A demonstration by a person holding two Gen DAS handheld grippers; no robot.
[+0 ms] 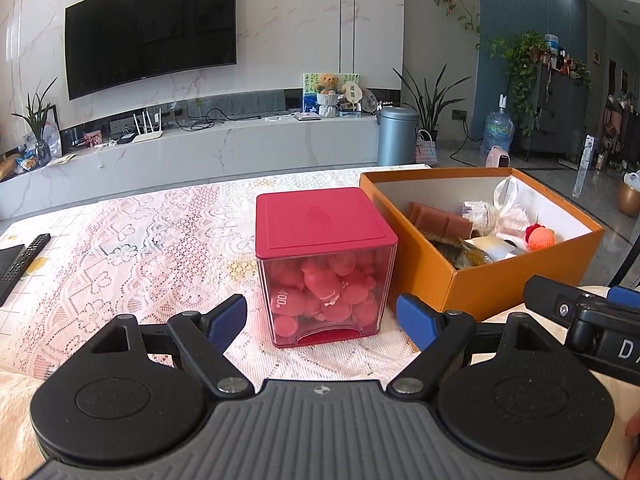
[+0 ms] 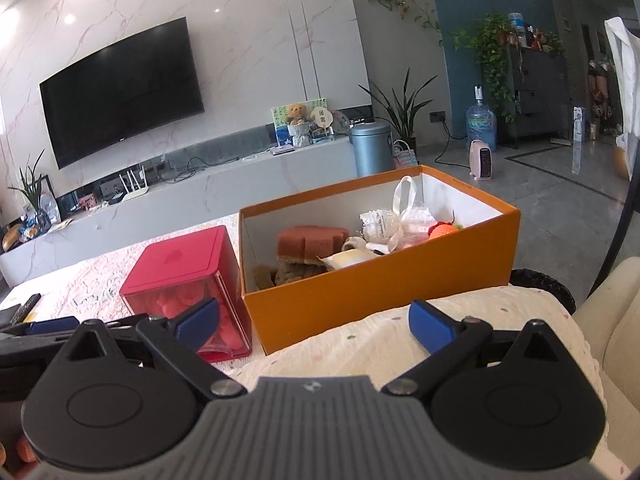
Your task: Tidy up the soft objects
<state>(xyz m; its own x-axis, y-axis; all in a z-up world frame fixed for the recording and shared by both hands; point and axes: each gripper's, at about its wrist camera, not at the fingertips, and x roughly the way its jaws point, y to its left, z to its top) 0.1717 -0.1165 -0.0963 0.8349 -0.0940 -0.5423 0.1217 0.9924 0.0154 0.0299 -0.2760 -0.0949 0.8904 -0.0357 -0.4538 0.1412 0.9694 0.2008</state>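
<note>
A red-lidded clear box (image 1: 324, 264) full of pink soft toys stands on the lace-covered table (image 1: 140, 240). My left gripper (image 1: 322, 322) is open and empty just in front of it. An orange cardboard box (image 1: 492, 284) to its right holds a brown sponge (image 1: 440, 220), white pouches, an orange knitted ball (image 1: 542, 237) and other soft items. My right gripper (image 2: 314, 320) is open and empty in front of the orange box (image 2: 360, 296), with the red box (image 2: 188, 280) at its left finger.
A remote control (image 1: 22, 262) lies at the table's left edge. A cream cushion (image 2: 440, 336) sits under my right gripper. A TV, a low marble cabinet, a grey bin (image 1: 396, 136) and plants stand beyond the table.
</note>
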